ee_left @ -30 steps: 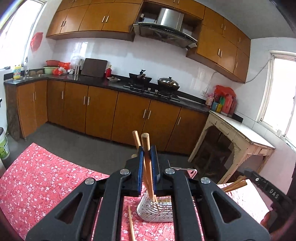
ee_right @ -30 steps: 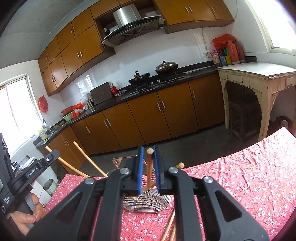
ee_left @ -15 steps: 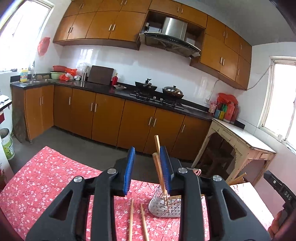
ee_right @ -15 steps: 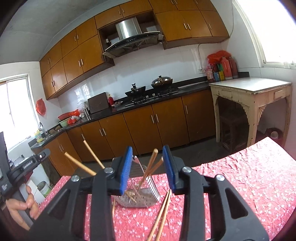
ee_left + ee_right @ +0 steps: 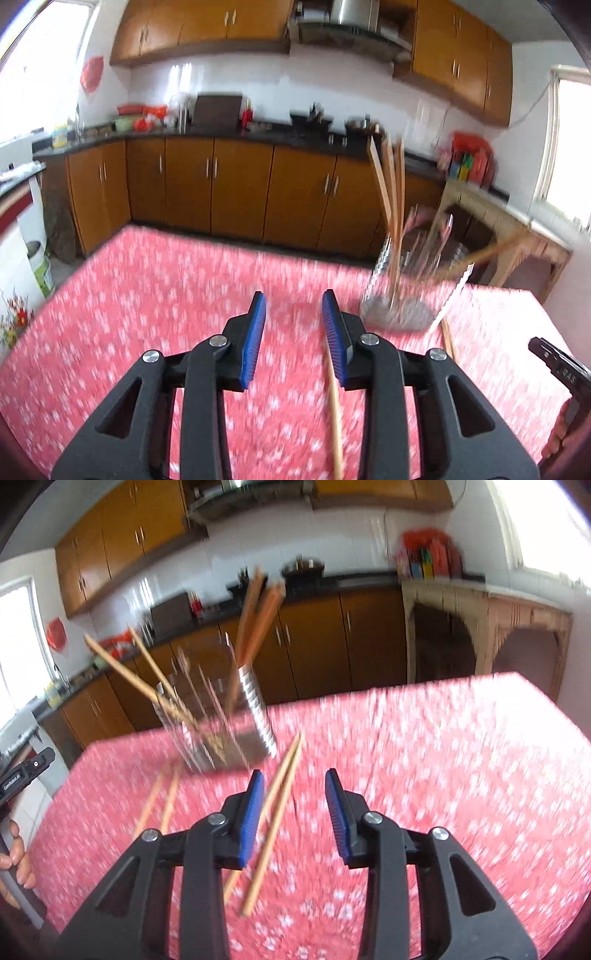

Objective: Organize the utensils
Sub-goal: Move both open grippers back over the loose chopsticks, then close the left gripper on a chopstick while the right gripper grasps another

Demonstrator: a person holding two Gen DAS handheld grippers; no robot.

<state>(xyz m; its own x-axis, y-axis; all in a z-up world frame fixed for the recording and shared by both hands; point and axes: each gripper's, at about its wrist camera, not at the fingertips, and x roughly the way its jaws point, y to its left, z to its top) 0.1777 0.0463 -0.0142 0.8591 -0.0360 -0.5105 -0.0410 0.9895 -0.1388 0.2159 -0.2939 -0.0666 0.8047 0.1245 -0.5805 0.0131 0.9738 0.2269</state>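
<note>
A wire utensil holder (image 5: 402,310) stands on the red flowered tablecloth (image 5: 147,295) with several wooden chopsticks (image 5: 391,192) upright or leaning in it. My left gripper (image 5: 293,295) hangs low over the cloth, left of the holder. Its jaws are opening, with nothing between them. One loose chopstick (image 5: 335,413) lies under its right finger. In the right wrist view the holder (image 5: 255,705) is ahead to the left. My right gripper (image 5: 294,773) is open above a pair of loose chopsticks (image 5: 277,812) lying on the cloth near its left finger, not gripped.
Another pair of chopsticks (image 5: 162,805) lies left of the right gripper, and one chopstick (image 5: 447,339) lies beside the holder. The table's far edge is just behind the holder. Brown kitchen cabinets (image 5: 236,192) and a pale side table (image 5: 480,602) stand beyond. A hand (image 5: 14,853) shows at the edge.
Both grippers let go of the chopsticks they held over the holder, opened, and dropped down and back toward the cloth. Those chopsticks now stand in the holder.
</note>
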